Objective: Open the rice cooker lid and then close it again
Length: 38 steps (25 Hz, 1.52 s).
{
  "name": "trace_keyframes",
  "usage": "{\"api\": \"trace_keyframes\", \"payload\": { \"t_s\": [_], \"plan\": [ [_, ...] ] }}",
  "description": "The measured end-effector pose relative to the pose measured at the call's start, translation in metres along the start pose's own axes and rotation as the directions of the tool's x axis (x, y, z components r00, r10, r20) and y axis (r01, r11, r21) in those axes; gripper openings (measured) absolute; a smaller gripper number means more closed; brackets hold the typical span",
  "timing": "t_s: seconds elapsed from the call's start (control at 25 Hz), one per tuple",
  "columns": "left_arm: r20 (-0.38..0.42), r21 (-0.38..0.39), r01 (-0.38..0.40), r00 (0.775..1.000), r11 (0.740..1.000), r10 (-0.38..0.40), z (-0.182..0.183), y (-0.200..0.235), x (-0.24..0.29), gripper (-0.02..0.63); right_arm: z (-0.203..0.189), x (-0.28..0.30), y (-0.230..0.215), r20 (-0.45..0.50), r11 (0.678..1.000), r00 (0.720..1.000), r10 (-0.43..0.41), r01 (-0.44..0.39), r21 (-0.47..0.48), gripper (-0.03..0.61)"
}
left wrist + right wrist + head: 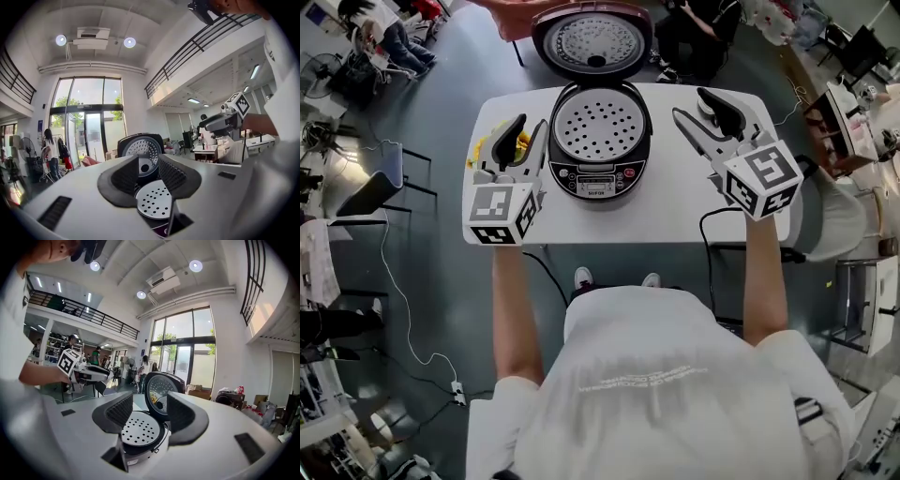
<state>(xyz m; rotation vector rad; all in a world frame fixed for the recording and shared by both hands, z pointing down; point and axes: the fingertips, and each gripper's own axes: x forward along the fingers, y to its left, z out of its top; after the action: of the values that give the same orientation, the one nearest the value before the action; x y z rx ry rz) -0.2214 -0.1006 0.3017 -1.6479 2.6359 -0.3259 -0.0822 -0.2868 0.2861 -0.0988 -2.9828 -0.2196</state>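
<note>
Black-and-silver rice cooker [600, 159] sits at the middle of the white rectangular table [675, 211], control panel towards me. Its round dark-rimmed lid [592, 42] is swung fully open and stands tilted back behind the pot, silver inner face showing. A round perforated metal tray [598, 127] lies flat in the pot mouth.

My left gripper [532, 127] is off the table, left of the cooker and near its side without touching it. In the left gripper view the jaws stand moderately apart with nothing gripped. Through the gap I see the open lid and the perforated tray further off.

My right gripper [691, 103] is off the table on the cooker's right, a little further from it than the left one. In the right gripper view the jaws stand wide apart and hold nothing. The pot and raised lid show between them, well beyond the pads.

Both grippers point roughly level towards the cooker, marker cubes towards me. A small yellow object [522, 145] lies on the table under the left gripper, mostly hidden, can't tell what it is. Black cables [705, 244] hang off the table's near edge.
</note>
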Motion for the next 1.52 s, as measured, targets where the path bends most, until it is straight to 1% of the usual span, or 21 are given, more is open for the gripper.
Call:
{"api": "trace_keyframes", "payload": {
  "t_s": [0.48, 0.6, 0.76, 0.84, 1.0, 1.2, 1.24, 1.36, 1.52],
  "plan": [
    [-0.114, 0.01, -0.063, 0.991, 0.998, 0.064, -0.021, -0.031, -0.011, 0.146, -0.025, 0.001, -0.011, -0.03, 0.992, 0.992, 0.124, -0.123, 0.033, 0.241],
    [-0.146, -0.017, -0.05, 0.988, 0.999, 0.047, -0.035, -0.032, -0.006, 0.146, -0.036, 0.006, -0.014, -0.039, 0.989, 0.989, 0.14, -0.138, 0.062, 0.241],
    [-0.144, -0.04, -0.018, 0.99, 0.999, 0.012, -0.042, -0.017, 0.018, 0.146, -0.04, 0.025, -0.028, -0.032, 0.988, 0.992, 0.119, -0.115, 0.105, 0.241],
    [-0.141, -0.042, -0.004, 0.99, 0.999, -0.002, -0.045, -0.003, 0.032, 0.146, -0.037, 0.039, -0.033, -0.034, 0.988, 0.993, 0.112, -0.108, 0.11, 0.241],
    [-0.128, -0.032, 0.039, 0.991, 0.999, -0.042, -0.037, 0.027, 0.066, 0.146, -0.017, 0.074, -0.045, -0.035, 0.992, 0.995, 0.098, -0.096, 0.078, 0.241],
    [-0.095, 0.003, 0.096, 0.991, 0.995, -0.095, -0.019, 0.061, 0.106, 0.146, 0.01, 0.124, -0.069, -0.029, 0.997, 0.996, 0.083, -0.083, 0.005, 0.24],
    [-0.091, 0.005, 0.104, 0.991, 0.995, -0.103, -0.018, 0.068, 0.112, 0.146, 0.016, 0.132, -0.074, -0.022, 0.996, 0.996, 0.088, -0.089, -0.008, 0.228],
    [-0.086, 0.0, 0.125, 0.989, 0.992, -0.124, -0.018, 0.083, 0.129, 0.146, 0.037, 0.154, -0.085, -0.02, 0.992, 0.993, 0.112, -0.113, -0.059, 0.21],
    [-0.099, -0.031, 0.148, 0.984, 0.989, -0.15, -0.031, 0.091, 0.145, 0.146, 0.053, 0.187, -0.1, -0.074, 0.977, 0.989, 0.125, -0.136, -0.165, 0.21]
  ]
}}
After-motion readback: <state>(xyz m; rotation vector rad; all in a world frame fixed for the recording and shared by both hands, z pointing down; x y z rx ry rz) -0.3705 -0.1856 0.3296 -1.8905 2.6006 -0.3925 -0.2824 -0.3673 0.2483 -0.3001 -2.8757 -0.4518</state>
